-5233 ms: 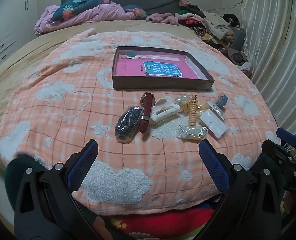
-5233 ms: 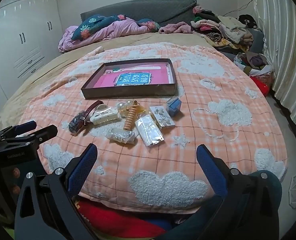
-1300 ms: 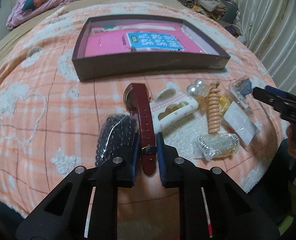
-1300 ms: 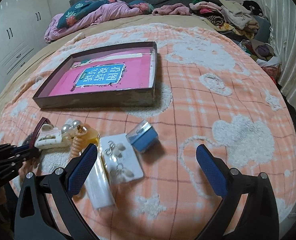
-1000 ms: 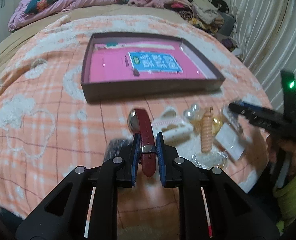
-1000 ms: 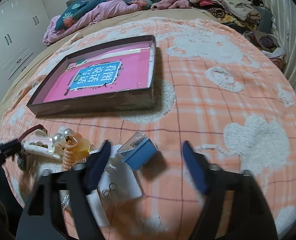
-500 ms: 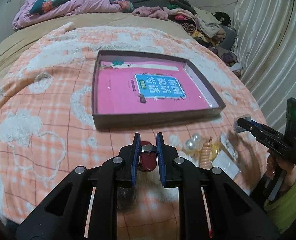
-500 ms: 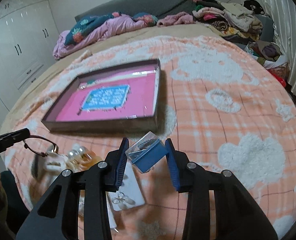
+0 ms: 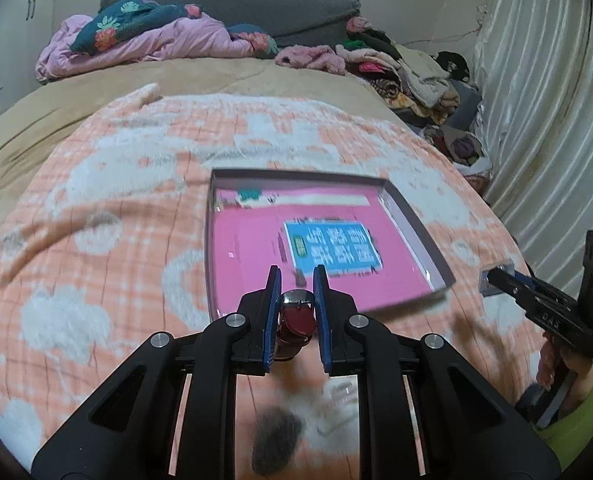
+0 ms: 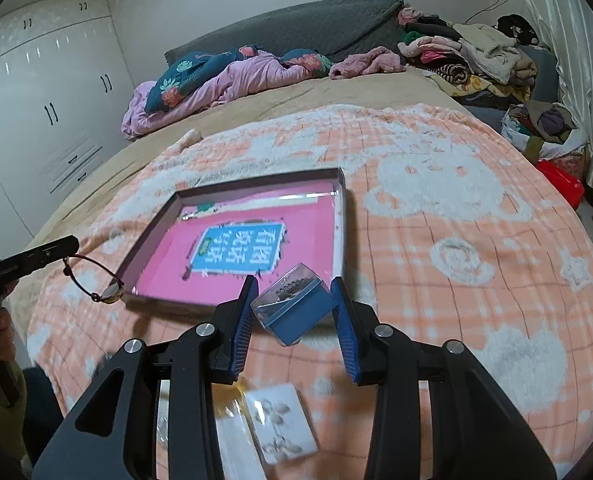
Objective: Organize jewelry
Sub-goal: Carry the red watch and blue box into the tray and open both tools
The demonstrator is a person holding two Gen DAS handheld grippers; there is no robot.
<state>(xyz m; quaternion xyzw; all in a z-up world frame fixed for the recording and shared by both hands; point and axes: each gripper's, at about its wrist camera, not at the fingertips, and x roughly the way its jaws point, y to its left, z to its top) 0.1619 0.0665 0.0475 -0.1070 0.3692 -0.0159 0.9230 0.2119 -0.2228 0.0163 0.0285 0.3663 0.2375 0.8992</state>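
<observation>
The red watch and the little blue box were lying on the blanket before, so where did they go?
Both got picked up. The left gripper closed on the red watch and lifted it off the blanket toward the pink tray. The right gripper closed on the little blue box and raised it too. The tray and the earring card stayed on the blanket.

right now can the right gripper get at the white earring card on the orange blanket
Probably not yet: the right gripper is shut on the small blue box with a clear lid, so its jaws are full. The white earring card lies uncovered just below it, so the way is otherwise free.
</observation>
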